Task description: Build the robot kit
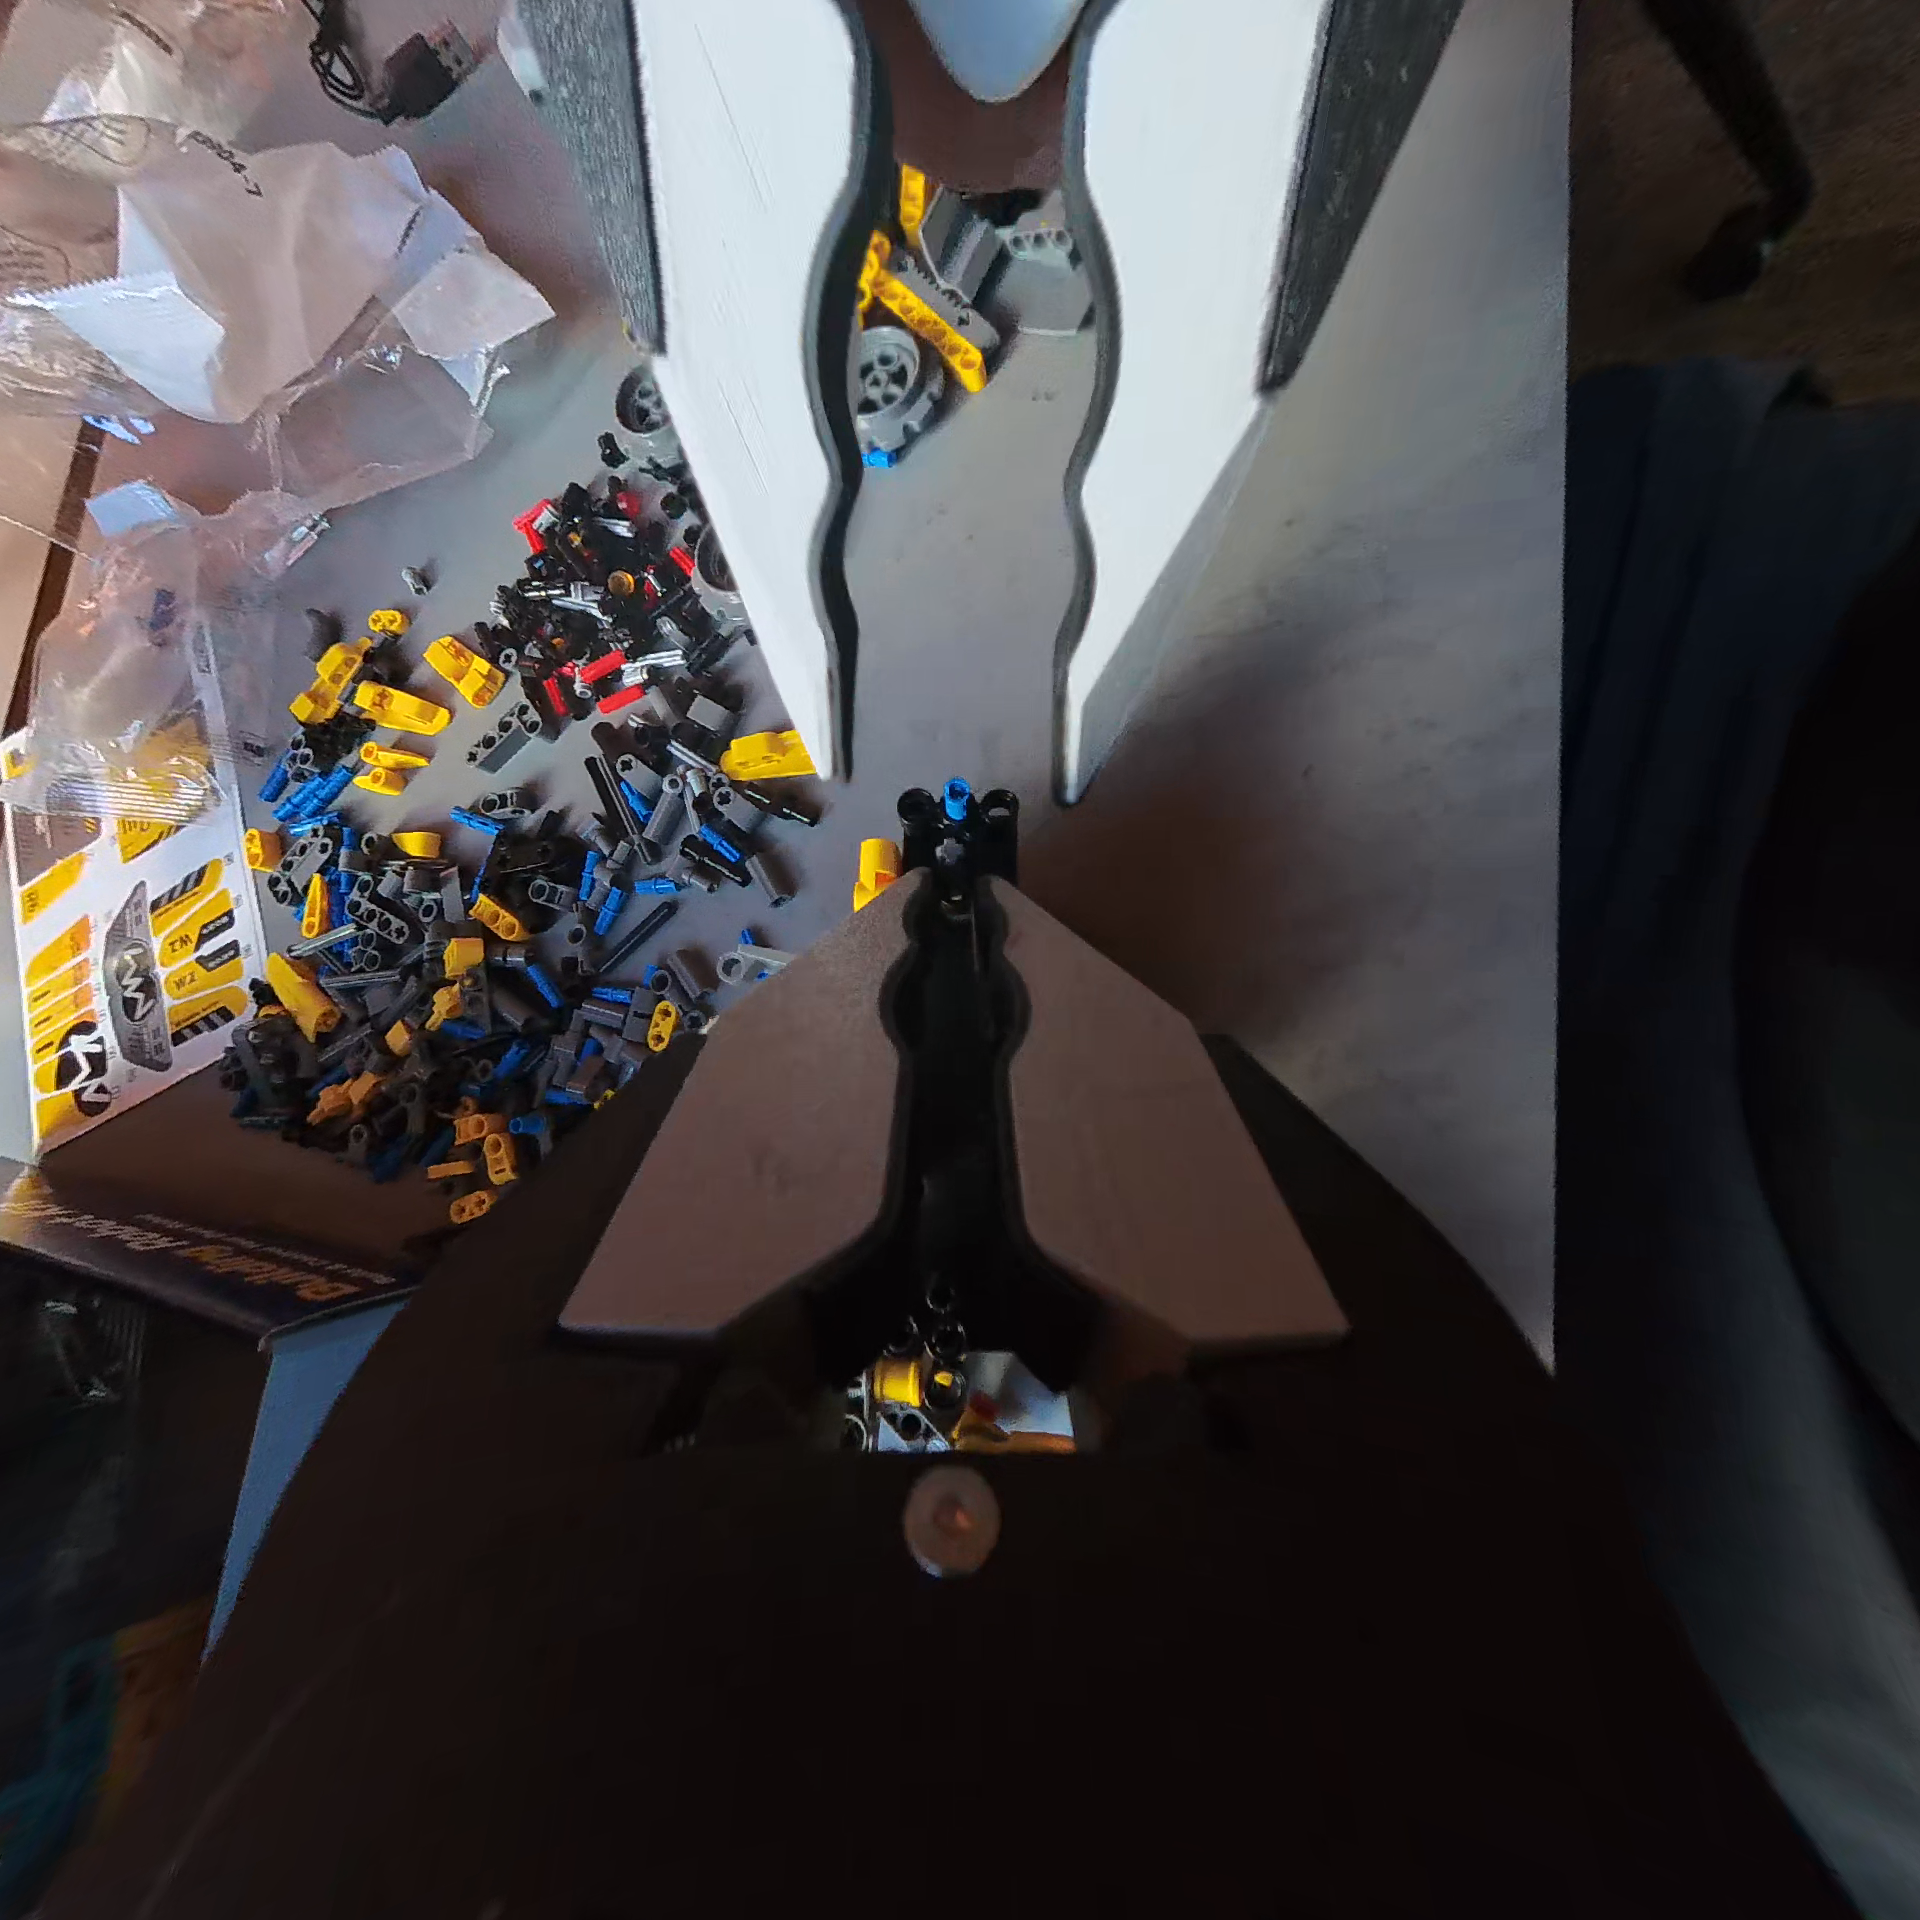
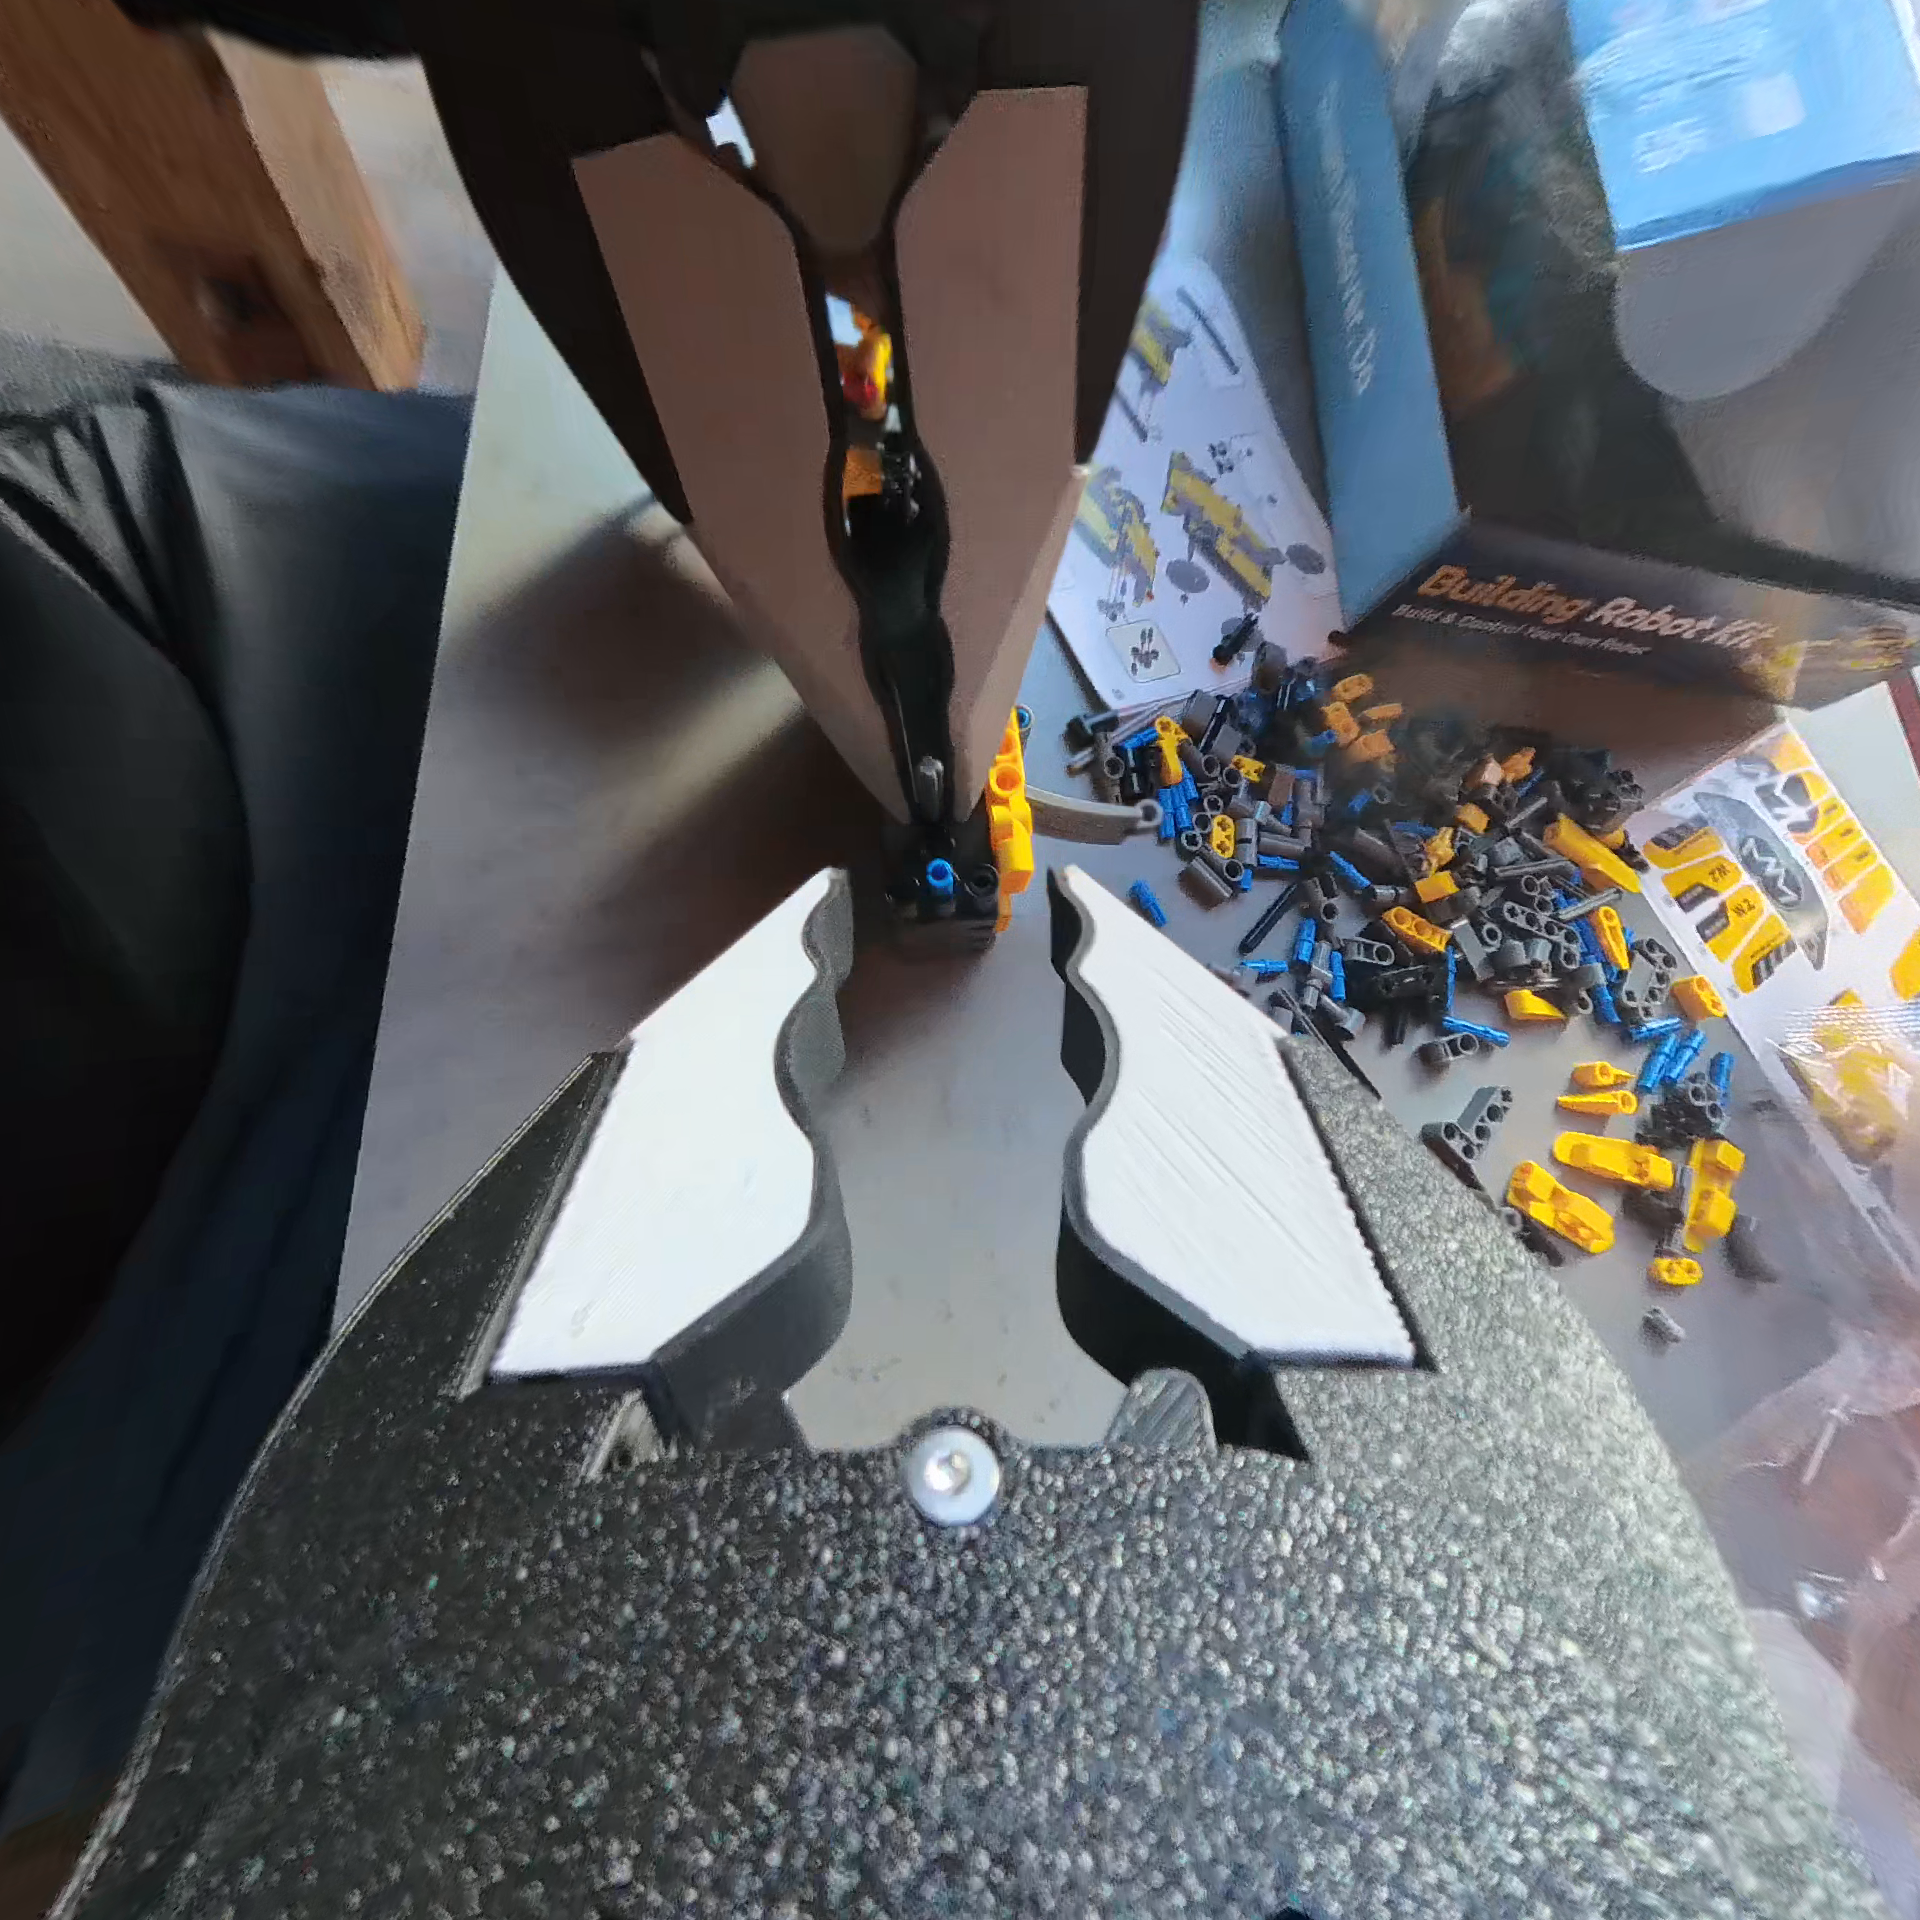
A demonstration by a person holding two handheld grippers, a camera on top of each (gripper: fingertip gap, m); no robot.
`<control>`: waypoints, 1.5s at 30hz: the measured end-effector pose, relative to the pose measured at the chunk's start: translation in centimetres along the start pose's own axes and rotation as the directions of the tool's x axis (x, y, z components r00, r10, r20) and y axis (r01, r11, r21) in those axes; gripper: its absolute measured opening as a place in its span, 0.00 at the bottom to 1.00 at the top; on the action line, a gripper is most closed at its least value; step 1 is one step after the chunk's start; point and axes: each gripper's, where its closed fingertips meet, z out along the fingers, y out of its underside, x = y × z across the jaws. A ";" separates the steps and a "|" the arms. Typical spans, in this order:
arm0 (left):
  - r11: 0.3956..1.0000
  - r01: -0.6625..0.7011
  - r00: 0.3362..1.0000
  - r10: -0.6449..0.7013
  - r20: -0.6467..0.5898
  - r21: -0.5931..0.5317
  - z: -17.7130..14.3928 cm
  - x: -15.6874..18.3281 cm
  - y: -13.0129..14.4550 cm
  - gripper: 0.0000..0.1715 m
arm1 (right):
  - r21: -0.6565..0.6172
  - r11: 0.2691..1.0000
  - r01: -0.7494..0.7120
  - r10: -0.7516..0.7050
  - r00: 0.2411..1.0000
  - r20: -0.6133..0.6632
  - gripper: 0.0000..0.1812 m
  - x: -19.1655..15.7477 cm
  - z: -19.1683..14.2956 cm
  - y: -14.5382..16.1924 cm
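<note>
My left gripper (image 1: 956,883) is shut on a small black brick assembly (image 1: 956,826) with a blue pin (image 1: 956,795) sticking out of its top. It holds the assembly just above the grey table (image 1: 1351,727). My right gripper (image 2: 945,878), with white fingers (image 2: 707,1091), is open and faces the left one tip to tip. Its tips stand on either side of the black assembly (image 2: 940,914), close to it; I cannot tell whether they touch. In the right wrist view the left gripper (image 2: 930,805) comes in from the top. A yellow beam (image 2: 1008,821) lies right beside the assembly.
A pile of small black, grey, blue and yellow parts (image 1: 499,883) (image 2: 1455,883) covers the table beside the grippers. A sticker sheet (image 1: 125,956), a kit box (image 2: 1558,613), an instruction booklet (image 2: 1195,499), crumpled plastic bags (image 1: 260,312) and a part-built wheeled model (image 1: 914,332) lie around. A person's dark clothing (image 2: 156,831) is at the table edge.
</note>
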 end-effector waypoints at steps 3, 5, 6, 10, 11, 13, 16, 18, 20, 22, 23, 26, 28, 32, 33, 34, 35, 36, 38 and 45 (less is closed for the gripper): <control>1.000 -0.006 1.000 0.006 -0.002 -0.012 0.0 0.0 0.0 0.02 | 0.087 0.994 -0.062 0.058 0.997 0.046 0.22 -0.1 -0.1 0.3; 1.000 -0.003 1.000 0.003 0.003 -0.019 0.0 -0.1 0.0 0.02 | 0.128 0.986 -0.109 0.101 0.993 0.068 0.22 0.1 0.3 0.5; 1.000 0.009 1.000 -0.009 0.002 -0.019 0.0 -0.2 -0.1 0.02 | 0.142 0.983 -0.118 0.108 0.991 0.077 0.23 0.1 0.6 0.6; 0.998 0.068 0.998 -0.068 -0.015 0.000 -0.8 -0.3 -0.3 0.08 | 0.169 0.980 -0.106 0.092 0.992 0.084 0.23 -0.3 1.3 0.9; 0.996 0.084 0.996 -0.084 -0.025 0.012 -1.2 -0.4 -0.5 0.10 | 0.181 0.978 -0.104 0.091 0.993 0.079 0.23 -0.2 1.3 1.0; 0.991 0.125 0.992 -0.124 -0.034 0.040 -2.0 -0.7 -0.7 0.14 | 0.216 0.970 -0.112 0.097 0.992 0.078 0.20 -0.3 1.2 1.1; 0.987 0.159 0.987 -0.159 -0.024 0.025 -2.5 -1.3 -0.1 0.20 | 0.226 0.968 -0.109 0.096 0.993 0.066 0.20 -0.3 1.2 1.9; 0.987 0.160 0.987 -0.160 -0.021 -0.007 -2.4 -1.4 0.6 0.23 | 0.234 0.967 -0.104 0.096 0.994 0.043 0.22 0.0 0.8 2.2; 0.986 0.164 0.986 -0.165 -0.019 -0.039 -2.1 -1.4 1.3 0.24 | 0.246 0.956 -0.160 0.155 0.987 0.041 0.22 0.6 0.4 2.7; 0.985 0.162 0.986 -0.163 -0.016 -0.066 -1.7 -1.3 1.5 0.24 | 0.239 0.937 -0.254 0.246 0.967 0.061 0.24 1.2 0.2 3.3; 0.987 0.145 0.989 -0.145 -0.005 -0.077 -1.6 -1.3 1.3 0.23 | 0.237 0.925 -0.298 0.288 0.955 0.078 0.24 1.3 0.1 3.6; 0.997 0.076 0.997 -0.076 0.019 -0.002 -2.1 -1.5 -0.7 0.16 | 0.246 0.894 -0.374 0.345 0.926 0.155 0.25 0.9 -0.2 3.7; 0.995 0.100 0.995 -0.100 -0.015 0.030 -2.0 -1.3 -1.3 0.15 | 0.292 0.870 -0.398 0.349 0.914 0.204 0.25 0.6 -0.6 2.9; 0.996 0.081 0.995 -0.082 -0.051 -0.029 -1.2 -0.8 -0.6 0.16 | 0.320 0.806 -0.498 0.397 0.856 0.332 0.29 0.2 -0.9 2.0; 0.997 0.071 0.996 -0.073 -0.056 -0.044 -1.1 -0.6 -0.4 0.15 | 0.323 0.800 -0.507 0.403 0.851 0.338 0.29 0.4 -0.9 2.0; 0.997 0.064 0.995 -0.068 -0.068 -0.052 -0.9 -0.2 -0.3 0.15 | 0.329 0.796 -0.508 0.400 0.849 0.344 0.29 0.4 -1.0 2.0; 0.996 0.061 0.995 -0.066 -0.080 -0.058 -0.7 0.1 -0.3 0.15 | 0.337 0.795 -0.504 0.392 0.851 0.348 0.28 0.4 -1.1 1.8; 0.996 0.058 0.995 -0.063 -0.083 -0.068 -0.5 0.2 -0.3 0.15 | 0.343 0.799 -0.494 0.384 0.858 0.341 0.27 0.3 -1.2 1.8; 0.995 0.046 0.996 -0.052 -0.069 -0.088 0.1 0.1 -0.2 0.13 | 0.340 0.823 -0.455 0.356 0.879 0.316 0.27 0.0 -0.9 1.8; 0.987 -0.040 0.999 0.036 -0.025 -0.154 1.1 -0.2 0.4 0.03 | 0.276 0.855 -0.439 0.363 0.887 0.286 0.30 -0.1 0.4 2.3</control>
